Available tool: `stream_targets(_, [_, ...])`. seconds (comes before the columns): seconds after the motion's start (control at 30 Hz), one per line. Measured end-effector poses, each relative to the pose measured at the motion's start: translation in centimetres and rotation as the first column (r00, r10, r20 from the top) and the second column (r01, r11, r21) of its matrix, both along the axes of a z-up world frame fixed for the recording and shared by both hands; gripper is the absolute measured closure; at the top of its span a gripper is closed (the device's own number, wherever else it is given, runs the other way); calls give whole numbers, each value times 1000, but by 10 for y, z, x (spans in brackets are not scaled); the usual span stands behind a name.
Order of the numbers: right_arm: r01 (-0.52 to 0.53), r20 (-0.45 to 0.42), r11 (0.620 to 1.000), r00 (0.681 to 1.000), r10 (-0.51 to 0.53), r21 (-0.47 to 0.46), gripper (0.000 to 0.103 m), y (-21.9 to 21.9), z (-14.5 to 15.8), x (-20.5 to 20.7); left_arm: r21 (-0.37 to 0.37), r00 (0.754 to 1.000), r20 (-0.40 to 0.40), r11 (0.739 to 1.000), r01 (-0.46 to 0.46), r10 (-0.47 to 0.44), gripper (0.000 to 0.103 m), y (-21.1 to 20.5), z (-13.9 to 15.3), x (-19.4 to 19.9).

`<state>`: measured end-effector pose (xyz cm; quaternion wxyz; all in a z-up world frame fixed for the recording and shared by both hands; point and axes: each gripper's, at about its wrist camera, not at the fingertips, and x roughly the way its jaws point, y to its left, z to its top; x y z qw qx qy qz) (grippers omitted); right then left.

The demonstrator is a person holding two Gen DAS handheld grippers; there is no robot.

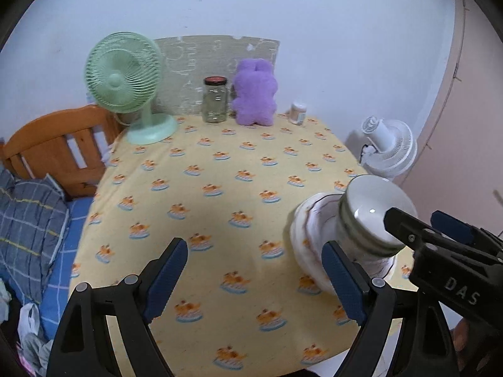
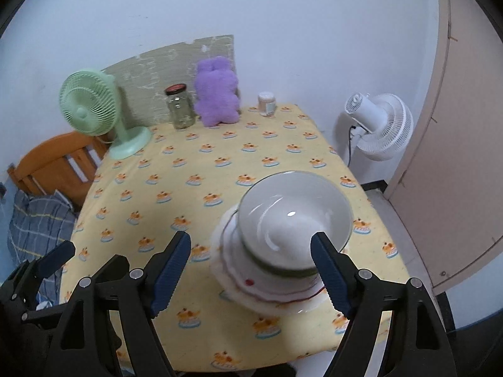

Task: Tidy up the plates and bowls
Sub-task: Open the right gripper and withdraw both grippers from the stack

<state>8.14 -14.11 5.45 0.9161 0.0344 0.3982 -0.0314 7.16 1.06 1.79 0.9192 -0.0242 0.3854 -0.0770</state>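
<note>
A stack of white bowls [image 2: 292, 223] with green-edged rims sits on a stack of white plates [image 2: 267, 292] with red trim, on the table's near right. My right gripper [image 2: 251, 270] is open, hovering just above and in front of the stack, its fingers astride the stack's near side without touching. In the left wrist view the bowls [image 1: 371, 216] and plates [image 1: 311, 235] are at the right. My left gripper [image 1: 254, 276] is open and empty, to the left of the stack. The right gripper [image 1: 424, 223] enters there from the right, above the bowls.
The table has a yellow patterned cloth [image 2: 220, 163]. At its far edge stand a green fan [image 2: 94, 110], a glass jar [image 2: 179, 106], a purple plush toy [image 2: 217, 94] and a small jar [image 2: 266, 103]. A white fan [image 2: 380, 125] stands right of the table. A bed [image 1: 37, 194] is at the left.
</note>
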Motion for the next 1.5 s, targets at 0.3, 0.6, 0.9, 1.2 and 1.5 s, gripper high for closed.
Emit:
stream_targets(0.3, [-82, 71, 997, 994, 81, 15, 19, 21, -24, -35, 50, 988, 96, 991, -128, 123, 14, 29, -25, -42])
stream_targets(0.6, [-133, 106, 991, 985, 134, -20, 19, 21, -58, -69, 69, 977, 141, 983, -172, 161, 12, 33, -48, -79])
stream_targets(0.9, [-136, 129, 991, 982, 136, -12, 18, 23, -62, -90, 33, 973, 159, 984, -172, 165, 10, 36, -53, -97])
stream_targets(1.2, [-108, 145, 994, 983, 112, -37, 18, 22, -57, -102, 39, 971, 174, 985, -171, 162, 6, 34, -52, -109])
stream_targets(1.5, [-111, 135, 993, 984, 115, -33, 18, 23, -62, -106, 20, 964, 194, 982, -190, 183, 2, 38, -51, -113])
